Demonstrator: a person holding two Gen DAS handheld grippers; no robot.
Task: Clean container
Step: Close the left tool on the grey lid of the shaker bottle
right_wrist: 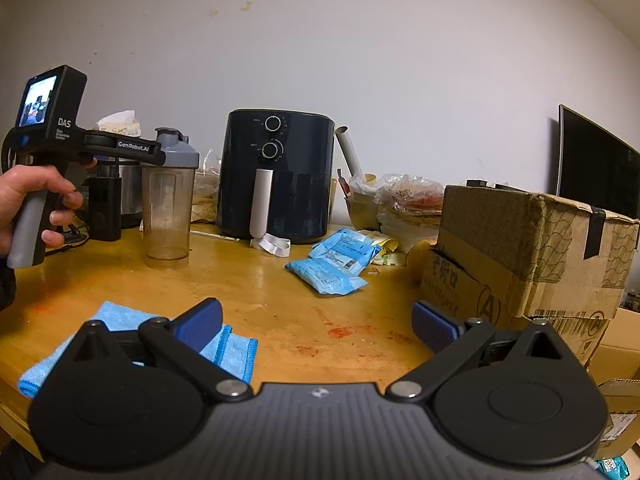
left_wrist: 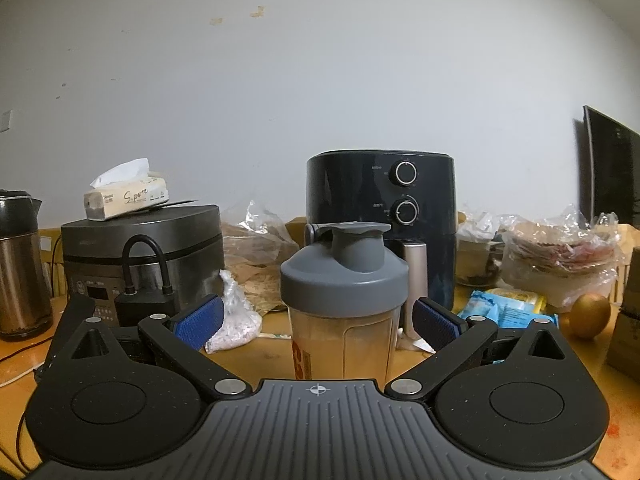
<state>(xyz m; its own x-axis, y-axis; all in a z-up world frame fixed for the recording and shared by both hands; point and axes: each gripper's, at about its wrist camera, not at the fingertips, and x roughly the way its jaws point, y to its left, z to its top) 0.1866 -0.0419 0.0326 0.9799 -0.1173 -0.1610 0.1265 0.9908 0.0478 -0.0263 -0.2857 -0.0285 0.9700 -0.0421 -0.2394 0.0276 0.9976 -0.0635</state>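
Two jaws hide shaker bottle [left_wrist: 344, 312] base, residue-clouded

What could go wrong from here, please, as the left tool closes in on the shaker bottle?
1. The shaker bottle is tall and narrow, and the open left tool has not gripped it; an off-centre squeeze might tip it.
2. The air fryer stands close behind it, so pushing forward may knock the bottle against it.
3. Its grey lid is on, so wiping inside with the blue cloth near the right tool needs it off first.
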